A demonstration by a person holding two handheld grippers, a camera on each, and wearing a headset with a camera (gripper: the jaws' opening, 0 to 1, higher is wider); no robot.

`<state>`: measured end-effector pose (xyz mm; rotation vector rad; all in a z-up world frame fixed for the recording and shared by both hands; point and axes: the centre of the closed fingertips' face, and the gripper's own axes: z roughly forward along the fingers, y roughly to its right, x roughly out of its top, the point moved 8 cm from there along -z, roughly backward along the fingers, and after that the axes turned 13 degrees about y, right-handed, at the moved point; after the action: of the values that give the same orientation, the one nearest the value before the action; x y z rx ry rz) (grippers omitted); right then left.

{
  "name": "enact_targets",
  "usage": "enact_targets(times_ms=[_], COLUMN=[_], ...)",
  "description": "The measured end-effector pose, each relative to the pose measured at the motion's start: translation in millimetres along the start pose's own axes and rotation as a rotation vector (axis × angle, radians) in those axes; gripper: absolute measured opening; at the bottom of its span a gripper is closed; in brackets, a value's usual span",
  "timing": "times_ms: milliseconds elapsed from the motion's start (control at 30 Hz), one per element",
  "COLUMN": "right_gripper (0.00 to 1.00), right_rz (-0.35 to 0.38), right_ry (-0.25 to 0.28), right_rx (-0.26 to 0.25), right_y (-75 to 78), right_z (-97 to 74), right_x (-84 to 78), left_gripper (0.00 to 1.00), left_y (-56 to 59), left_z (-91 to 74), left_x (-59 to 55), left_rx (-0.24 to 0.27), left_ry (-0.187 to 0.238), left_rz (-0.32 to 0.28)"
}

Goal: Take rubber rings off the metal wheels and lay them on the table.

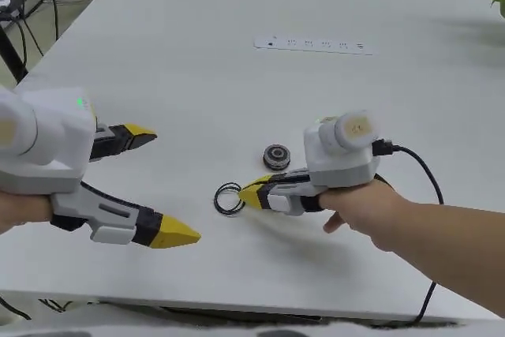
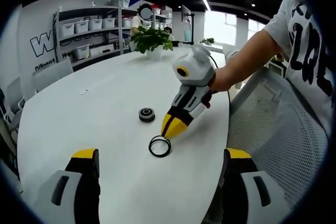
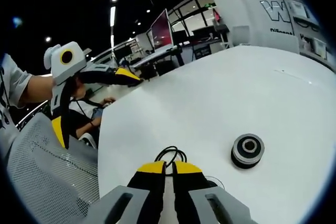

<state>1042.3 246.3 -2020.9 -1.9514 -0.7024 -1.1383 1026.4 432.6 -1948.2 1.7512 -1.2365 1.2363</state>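
Observation:
A small metal wheel [image 1: 276, 156] lies flat on the white table [image 1: 197, 53]; the same wheel [image 2: 147, 114] [image 3: 248, 150] appears in both gripper views. Black rubber rings [image 1: 227, 199] rest on the table just left of it, overlapping as loops. My right gripper [image 1: 251, 192] is low over the table, shut, with its yellow tips pinching the rings' edge [image 3: 170, 154]. In its own view, the right gripper [image 3: 164, 166] has its jaws pressed together. My left gripper [image 1: 162, 185] hovers open to the left, empty, with its jaws wide apart and pointing at the rings [image 2: 159, 146].
A white power strip [image 1: 314, 43] lies at the table's far middle. A black cable [image 1: 426, 171] trails from the right gripper toward the near edge. A potted plant [image 2: 152, 39] stands at the far end. A mesh chair [image 2: 278, 129] stands beside the table.

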Motion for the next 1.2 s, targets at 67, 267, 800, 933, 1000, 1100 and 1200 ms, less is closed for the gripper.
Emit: enact_targets(times_ms=[67,267,800,933,1000,1100,1200], right_gripper=[0.04,0.09,0.23,0.25,0.26,0.27,0.29], right_rz=[-0.018,-0.032,-0.025,-0.021,-0.023,-0.023,-0.025], right_ry=[-0.002,0.004,0.113,0.136,0.143,0.155,0.166], right_rx=[-0.002,-0.009,-0.056,-0.076,-0.083,-0.097,-0.113], right_y=[0.2,0.7,14.3,18.6,21.9,25.0,28.8], right_z=[-0.1,-1.2,-15.9,-21.1,-23.2,-26.4,-29.4], right_x=[0.0,0.8,20.3,24.3,25.5,27.6,29.2], left_gripper=[0.97,0.96,0.95,0.95,0.94,0.94,0.93], left_y=[-0.1,-0.8,-8.1,-13.4,-15.7,-18.9,-22.6], left_z=[0.3,0.8,5.6,11.0,14.4,19.4,25.2], left_x=[0.0,0.2,3.9,8.5,10.5,14.0,18.4], left_rx=[-0.001,-0.003,-0.004,0.0,0.0,0.0,-0.001], left_ry=[-0.001,-0.004,-0.007,0.002,0.004,0.01,0.016], left_rz=[0.0,-0.001,0.002,0.007,0.009,0.013,0.014])
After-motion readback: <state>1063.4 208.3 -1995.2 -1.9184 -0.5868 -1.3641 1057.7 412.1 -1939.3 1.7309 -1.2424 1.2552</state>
